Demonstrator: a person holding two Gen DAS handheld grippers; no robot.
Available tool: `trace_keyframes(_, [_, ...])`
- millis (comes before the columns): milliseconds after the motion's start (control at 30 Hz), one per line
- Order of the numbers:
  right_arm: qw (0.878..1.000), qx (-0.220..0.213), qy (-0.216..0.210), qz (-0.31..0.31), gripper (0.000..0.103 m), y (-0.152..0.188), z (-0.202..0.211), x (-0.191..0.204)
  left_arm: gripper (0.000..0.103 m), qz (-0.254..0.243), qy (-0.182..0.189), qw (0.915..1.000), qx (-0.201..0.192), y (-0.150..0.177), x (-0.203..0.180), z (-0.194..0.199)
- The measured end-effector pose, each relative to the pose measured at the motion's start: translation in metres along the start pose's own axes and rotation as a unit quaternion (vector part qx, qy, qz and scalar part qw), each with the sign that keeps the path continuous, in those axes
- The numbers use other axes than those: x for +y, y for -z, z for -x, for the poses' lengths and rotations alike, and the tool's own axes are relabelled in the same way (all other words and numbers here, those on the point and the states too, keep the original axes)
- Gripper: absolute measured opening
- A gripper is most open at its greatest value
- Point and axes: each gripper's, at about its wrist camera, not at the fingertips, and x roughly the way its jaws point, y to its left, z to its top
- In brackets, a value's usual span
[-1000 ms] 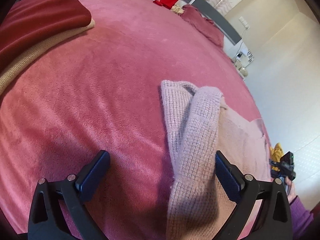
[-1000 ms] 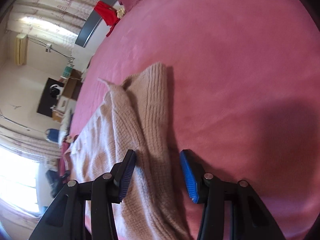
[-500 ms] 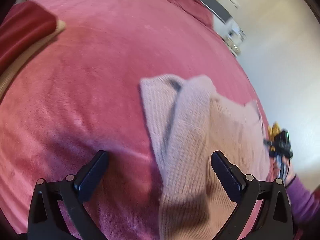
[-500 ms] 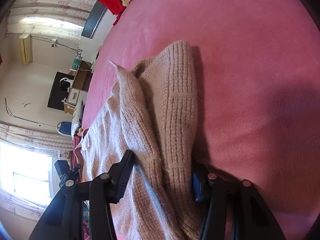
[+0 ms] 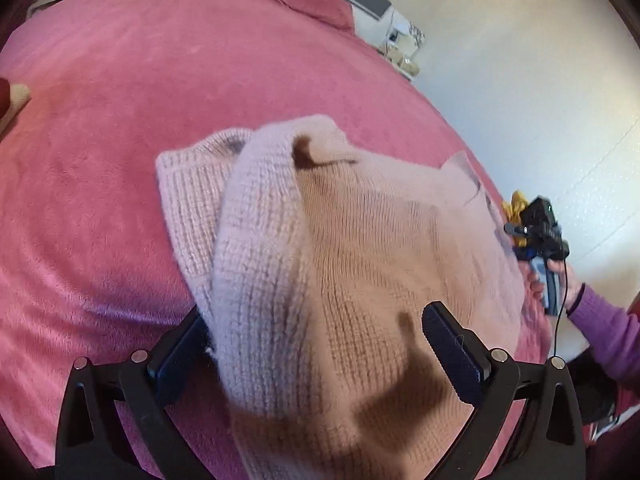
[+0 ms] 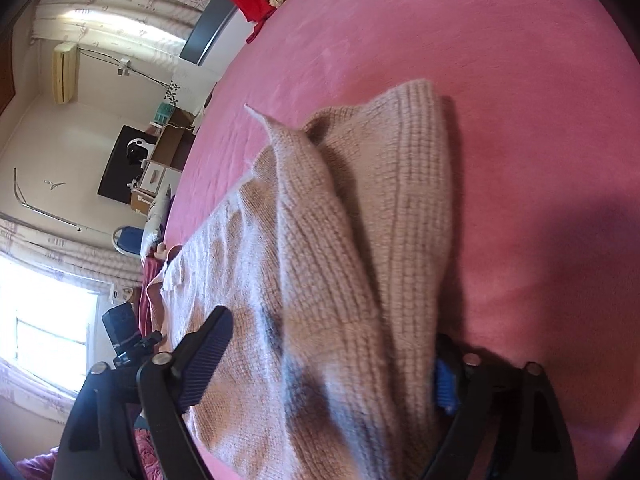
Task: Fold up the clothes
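A pink plush bed cover (image 5: 120, 128) fills the room's wide bed, with curtains and a bright window off to the left in the right wrist view. On it lies the beige knitted sweater (image 5: 340, 264), bunched along one edge, a ribbed sleeve or hem doubled over near its far left corner.

We judge that we are at the gathering step: both tongs are set around the near edge of the sweater, ready to take hold. Next we need to close on the knit and carry that edge across, keeping the layers even.

Our left tongs (image 5: 316, 354) stand wide open, the thick fold between the fingers, gripping nothing. Our right tongs (image 6: 326, 364) are also wide open, straddling the sweater (image 6: 320, 260), its right finger partly buried under the knit.
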Motion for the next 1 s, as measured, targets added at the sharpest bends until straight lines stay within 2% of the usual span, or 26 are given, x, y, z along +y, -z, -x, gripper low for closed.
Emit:
trace_keyframes(133, [1.000, 0.000, 0.002, 0.000, 0.102, -0.001, -0.003, 0.003, 0.102, 0.050, 0.015, 0.9985, -0.017, -0.017, 0.007, -0.002])
trace_keyframes(233, [1.000, 0.002, 0.012, 0.001, 0.102, -0.001, -0.006, 0.007, 0.102, 0.057, 0.004, 0.9984, -0.001, -0.024, 0.005, -0.006])
trace_keyframes(300, [1.000, 0.008, 0.030, 0.007, 0.099, -0.001, -0.007, 0.011, 0.102, 0.048, -0.009, 0.9986, 0.019, -0.021, 0.003, -0.005])
trace_keyframes(400, [0.999, 0.015, 0.045, 0.008, 0.076, -0.001, -0.006, 0.011, 0.102, 0.035, -0.014, 0.9982, 0.046, -0.022, 0.005, -0.004])
trace_keyframes(467, [0.999, 0.019, 0.050, 0.005, 0.052, 0.000, -0.003, 0.008, 0.102, 0.056, -0.004, 0.9974, 0.044, -0.024, 0.010, -0.001])
trace_keyframes(533, [0.998, 0.023, 0.055, 0.001, 0.037, 0.000, -0.001, 0.005, 0.100, 0.076, -0.007, 0.9963, 0.038, -0.026, 0.013, 0.003])
trace_keyframes(567, [0.998, 0.025, 0.058, -0.001, 0.033, 0.000, 0.000, 0.004, 0.097, 0.083, -0.014, 0.9958, 0.036, -0.027, 0.013, 0.005])
trace_keyframes(600, [0.998, 0.023, 0.053, -0.004, 0.031, 0.001, -0.001, 0.004, 0.087, 0.083, -0.031, 0.9954, 0.035, -0.025, 0.012, 0.006])
trace_keyframes(633, [0.999, 0.021, 0.048, -0.006, 0.025, 0.002, -0.002, 0.005, 0.066, 0.079, -0.054, 0.9948, 0.036, -0.021, 0.011, 0.008])
trace_keyframes(667, [0.999, 0.020, 0.044, -0.007, 0.024, 0.003, -0.004, 0.007, 0.055, 0.074, -0.077, 0.9936, 0.036, -0.018, 0.010, 0.009])
trace_keyframes(700, [0.999, 0.019, 0.042, -0.006, 0.023, 0.003, -0.005, 0.008, 0.047, 0.072, -0.085, 0.9932, 0.032, -0.010, 0.018, 0.016])
trace_keyframes(733, [0.999, 0.018, 0.041, -0.009, 0.023, 0.003, -0.006, 0.007, 0.027, 0.076, -0.072, 0.9942, 0.026, -0.002, 0.027, 0.023])
trace_keyframes(767, [0.999, 0.015, 0.037, -0.014, 0.023, 0.004, -0.005, 0.005, 0.022, 0.084, -0.057, 0.9946, 0.022, 0.001, 0.029, 0.025])
trace_keyframes(833, [0.999, 0.007, 0.028, -0.030, 0.022, 0.006, -0.004, 0.001, 0.020, 0.103, -0.043, 0.9936, 0.018, 0.003, 0.032, 0.025])
trace_keyframes(933, [0.998, -0.008, 0.032, -0.045, 0.022, 0.011, 0.000, 0.003, 0.018, 0.085, -0.069, 0.9939, 0.011, 0.002, 0.019, 0.022])
trace_keyframes(1000, [0.998, -0.019, 0.056, -0.029, 0.022, 0.014, 0.002, 0.015, 0.017, 0.071, -0.081, 0.9942, 0.004, 0.003, 0.010, 0.026])
